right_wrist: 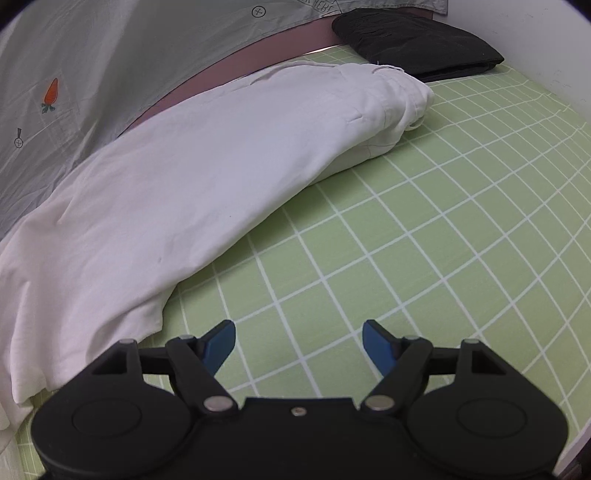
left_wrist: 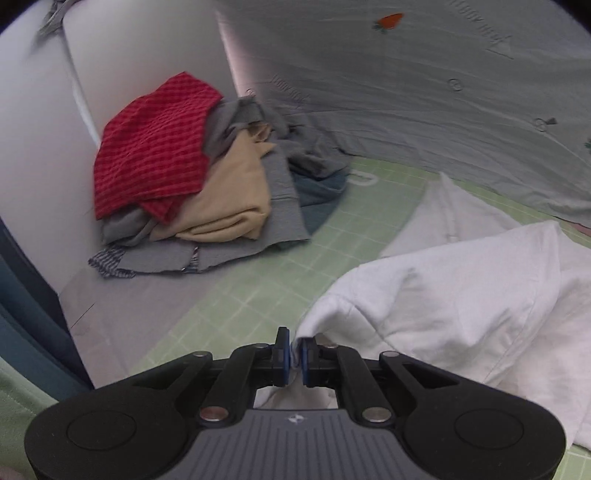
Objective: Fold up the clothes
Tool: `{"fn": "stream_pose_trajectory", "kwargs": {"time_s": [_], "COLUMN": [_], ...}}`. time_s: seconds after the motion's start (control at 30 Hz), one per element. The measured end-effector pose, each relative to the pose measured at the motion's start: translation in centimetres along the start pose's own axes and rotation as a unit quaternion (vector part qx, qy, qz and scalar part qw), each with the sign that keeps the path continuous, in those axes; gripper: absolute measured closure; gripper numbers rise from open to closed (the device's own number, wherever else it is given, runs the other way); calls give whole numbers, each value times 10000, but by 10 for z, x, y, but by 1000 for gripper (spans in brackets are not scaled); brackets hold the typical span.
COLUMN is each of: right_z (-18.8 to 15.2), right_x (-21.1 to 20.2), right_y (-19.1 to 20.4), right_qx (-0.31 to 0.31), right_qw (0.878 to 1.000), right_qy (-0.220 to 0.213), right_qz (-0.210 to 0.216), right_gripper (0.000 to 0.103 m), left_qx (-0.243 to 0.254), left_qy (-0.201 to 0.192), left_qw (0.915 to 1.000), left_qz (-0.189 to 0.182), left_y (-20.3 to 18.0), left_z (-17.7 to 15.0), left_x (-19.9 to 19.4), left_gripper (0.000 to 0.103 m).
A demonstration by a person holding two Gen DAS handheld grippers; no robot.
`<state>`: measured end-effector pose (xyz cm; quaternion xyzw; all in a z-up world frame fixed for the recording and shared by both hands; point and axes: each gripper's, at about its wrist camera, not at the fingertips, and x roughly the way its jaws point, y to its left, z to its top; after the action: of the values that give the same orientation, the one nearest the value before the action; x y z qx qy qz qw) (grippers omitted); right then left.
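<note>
Left claw (left_wrist: 294,350): closed, blue pads pinching a corner of the white garment (left_wrist: 461,295); cloth bunches between the pads and trails below the claw.
Right claw (right_wrist: 299,341): wide open, holds nothing, hovers over bare green grid sheet (right_wrist: 424,240) just beside the white garment's near edge.
White garment location: spread long on the green grid sheet along the grey printed cloth (right_wrist: 92,74); right wrist view shows it lying lengthwise (right_wrist: 207,173), far end rounded and gathered, possibly a drawstring end, can't confirm. Looks doubled over lengthwise, judged only.
Handling: thin, soft, light cotton-like fabric; limp, sags and creases wherever lifted; not slippery, not fragile. One-corner pinch will let the rest drape and twist.
Where to hold: corners or hem edges, both claws well apart on the same edge to keep it taut; free near edge by the right claw looks like the matching hold, judged.
Stage: garment partly laid out, one corner held; fits mid-fold or straightening, can't tell which.
Pile (left_wrist: 192,173): red checked cloth (left_wrist: 155,147) on top, tan and grey pieces under, loosely stacked against a white wall.
Black item (right_wrist: 417,44): dark folded cloth at the far edge, apart from the white garment.
Writing: grey printed cloth carries an orange carrot print (left_wrist: 389,20), small circle marks, and slanted lettering too blurred to read. No brand visible.
</note>
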<state>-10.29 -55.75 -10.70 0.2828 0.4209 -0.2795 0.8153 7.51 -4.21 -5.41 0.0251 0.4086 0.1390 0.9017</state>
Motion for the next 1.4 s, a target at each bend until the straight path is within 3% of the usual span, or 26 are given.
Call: {"fn": "stream_pose_trajectory", "kwargs": {"time_s": [0.1,0.23,0.33,0.4,0.6,0.63,0.7,0.83,1.03,1.13,1.2,1.27,1.4], "right_z": [-5,-1,14,27,96,109,134,182,228,238,242,246,251], "right_x": [3,3,6,9,30,34,42,64,116,141,156,166,182], "right_y": [13,21,25,29,39,40,43,47,69,76,79,82,90], "right_qx": [1,34,55,58,-3,-9,-21,-41,-156,-56,68,167,221], "right_qw": [10000,9999,9997,9994,9974,9969,9957,9939,9942,9955,9963,9963,9952], "right_qy": [17,-53,-175,-268,-658,-725,-860,-1045,-997,-900,-828,-807,-853], "right_qz": [-25,-109,-171,-212,-307,-318,-341,-354,-377,-289,-208,-223,-416], "right_gripper": [26,26,26,26,25,25,25,25,25,17,16,9,2], "left_qx": [-388,-460,-499,-527,-611,-625,-765,-919,-28,39,54,129,149], "left_qy": [382,353,288,237,83,57,-83,-277,482,972,1163,1250,1423], "left_qw": [9985,9982,9981,9981,9975,9974,9964,9943,9926,9869,9847,9842,9829], "left_qz": [-73,-148,-201,-233,-330,-346,-361,-458,-1116,-1286,-1294,-1249,-1156], "left_y": [23,13,-1,-11,-40,-44,-53,-81,-150,-168,-174,-179,-184], "left_z": [-3,-9,1,8,31,35,44,66,63,50,44,39,35], "left_x": [18,11,13,14,18,19,19,24,64,82,90,95,107], "left_gripper": [90,85,68,64,64,61,44,36,33,32,29,26,26]}}
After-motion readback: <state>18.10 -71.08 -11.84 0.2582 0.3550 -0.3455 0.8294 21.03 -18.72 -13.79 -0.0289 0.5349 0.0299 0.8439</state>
